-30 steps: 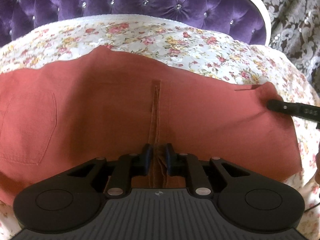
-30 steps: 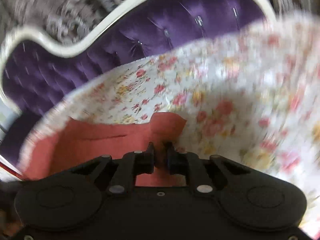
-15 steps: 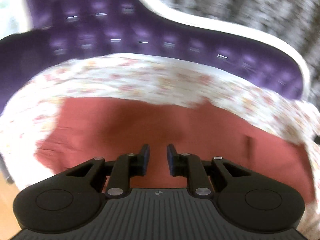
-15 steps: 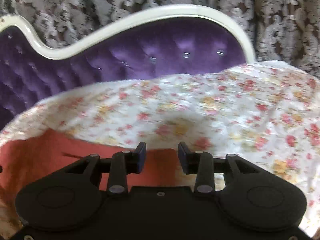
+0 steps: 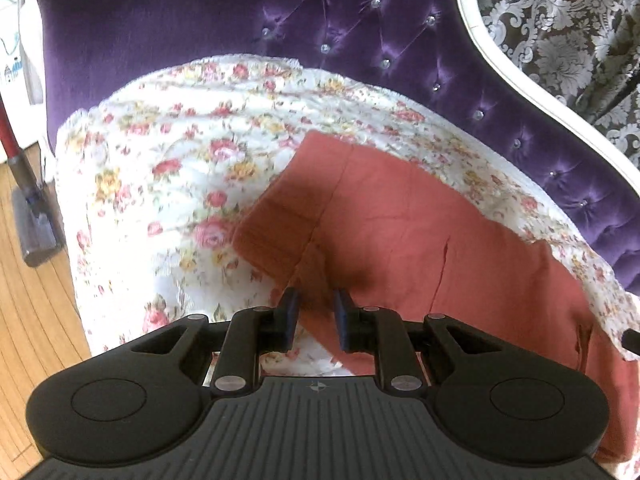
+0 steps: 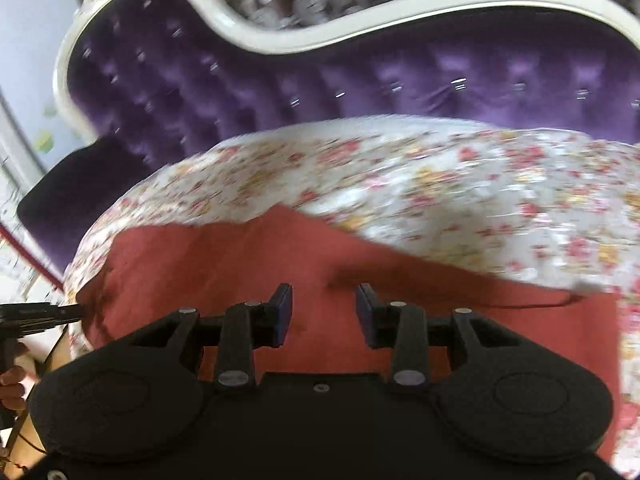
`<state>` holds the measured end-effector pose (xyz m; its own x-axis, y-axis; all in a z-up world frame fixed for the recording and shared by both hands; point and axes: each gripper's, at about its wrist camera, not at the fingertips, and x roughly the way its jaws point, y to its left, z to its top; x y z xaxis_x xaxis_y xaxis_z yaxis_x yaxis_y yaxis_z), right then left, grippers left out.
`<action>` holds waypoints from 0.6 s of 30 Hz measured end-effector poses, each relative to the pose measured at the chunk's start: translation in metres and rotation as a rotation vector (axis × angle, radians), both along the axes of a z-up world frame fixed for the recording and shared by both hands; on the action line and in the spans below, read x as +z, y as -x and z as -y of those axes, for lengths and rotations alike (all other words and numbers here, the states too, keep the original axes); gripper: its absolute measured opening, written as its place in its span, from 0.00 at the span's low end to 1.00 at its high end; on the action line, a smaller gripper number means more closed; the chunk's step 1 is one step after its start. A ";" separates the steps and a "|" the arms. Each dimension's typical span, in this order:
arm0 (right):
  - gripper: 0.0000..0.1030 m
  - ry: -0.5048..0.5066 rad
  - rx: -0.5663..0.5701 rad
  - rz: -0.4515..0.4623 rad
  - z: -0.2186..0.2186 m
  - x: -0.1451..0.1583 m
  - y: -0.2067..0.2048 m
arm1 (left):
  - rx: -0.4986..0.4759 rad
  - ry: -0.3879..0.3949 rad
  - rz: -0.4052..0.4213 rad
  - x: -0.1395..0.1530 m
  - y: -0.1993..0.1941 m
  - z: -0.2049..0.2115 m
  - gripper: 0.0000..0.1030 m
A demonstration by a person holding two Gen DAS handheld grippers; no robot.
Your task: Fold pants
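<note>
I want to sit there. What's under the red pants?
The red pants lie on a flowery cover spread over the purple sofa. What is under the cover cannot be seen.

The rust-red woven cotton pants [image 5: 420,232] lie spread flat on the floral-printed bed cover [image 5: 168,168], running along its near edge. One hemmed end, folded over in layers, points toward the cover's middle; a seam line crosses the cloth.

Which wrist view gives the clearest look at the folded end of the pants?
The left wrist view: it is sharp and shows the pants, their near-left end with its seam and layered edge lying on the floral cover. The right wrist view is motion-blurred; there the pants are a flat red area, edges smeared.
</note>
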<state>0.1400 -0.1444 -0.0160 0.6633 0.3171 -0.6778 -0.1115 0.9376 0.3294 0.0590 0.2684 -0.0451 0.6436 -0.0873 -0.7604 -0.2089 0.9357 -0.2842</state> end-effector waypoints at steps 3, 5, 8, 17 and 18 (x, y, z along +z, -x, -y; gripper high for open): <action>0.46 0.005 0.033 -0.007 -0.014 0.000 0.000 | -0.003 0.026 -0.002 -0.007 -0.002 -0.004 0.19; 0.46 0.004 0.043 -0.011 -0.021 -0.001 -0.003 | 0.003 0.044 -0.005 -0.012 -0.004 -0.006 0.19; 0.46 0.005 0.061 -0.014 -0.029 -0.001 -0.004 | 0.022 0.074 -0.016 -0.021 -0.005 -0.011 0.23; 0.46 0.020 0.095 -0.044 -0.045 -0.007 -0.012 | 0.104 0.117 0.002 -0.029 -0.005 -0.025 0.51; 0.46 0.020 0.099 -0.046 -0.047 -0.008 -0.012 | 0.104 0.116 0.006 -0.028 -0.006 -0.025 0.52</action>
<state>0.1524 -0.0979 -0.0240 0.5975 0.3658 -0.7136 -0.1892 0.9291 0.3179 0.0650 0.2931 -0.0733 0.6582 -0.1071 -0.7452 -0.3007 0.8700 -0.3907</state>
